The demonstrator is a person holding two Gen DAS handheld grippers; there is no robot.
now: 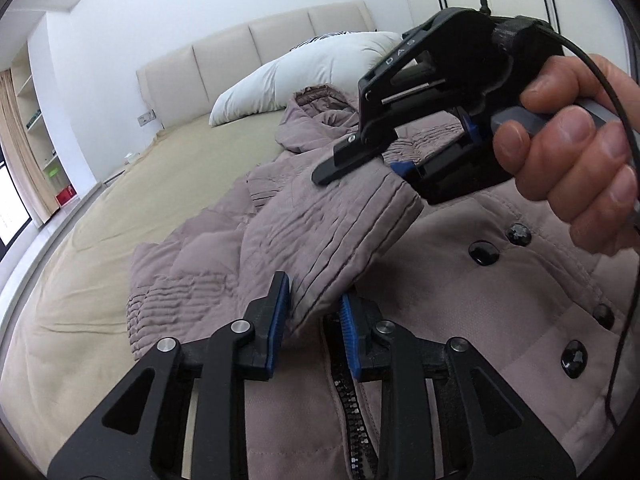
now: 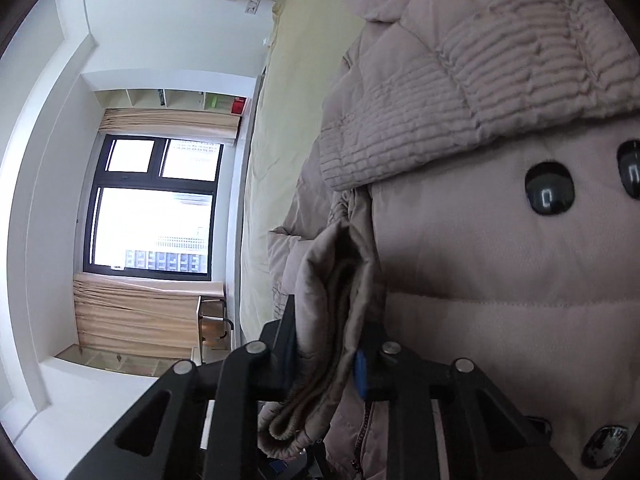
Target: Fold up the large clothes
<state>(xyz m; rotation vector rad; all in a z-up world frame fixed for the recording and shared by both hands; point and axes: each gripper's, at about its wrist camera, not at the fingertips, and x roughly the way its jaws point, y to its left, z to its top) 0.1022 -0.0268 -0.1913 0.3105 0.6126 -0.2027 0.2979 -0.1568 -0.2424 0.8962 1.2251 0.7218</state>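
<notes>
A mauve padded coat (image 1: 460, 280) with black buttons and a front zipper lies spread on the bed. Its sleeve (image 1: 320, 232) is lifted across the coat's front. My left gripper (image 1: 314, 304) is shut on the sleeve's near edge. My right gripper (image 1: 360, 168), held by a hand, is shut on the sleeve's cuff end. In the right wrist view the right gripper (image 2: 332, 344) clamps the folded cuff (image 2: 332, 320), with the coat's body (image 2: 500, 280) and quilted panel (image 2: 480, 80) behind.
The bed (image 1: 100, 280) has a beige sheet, a white pillow (image 1: 304, 76) and a padded headboard (image 1: 224, 60). A window (image 2: 156, 208), curtains and shelves stand past the bed's left side.
</notes>
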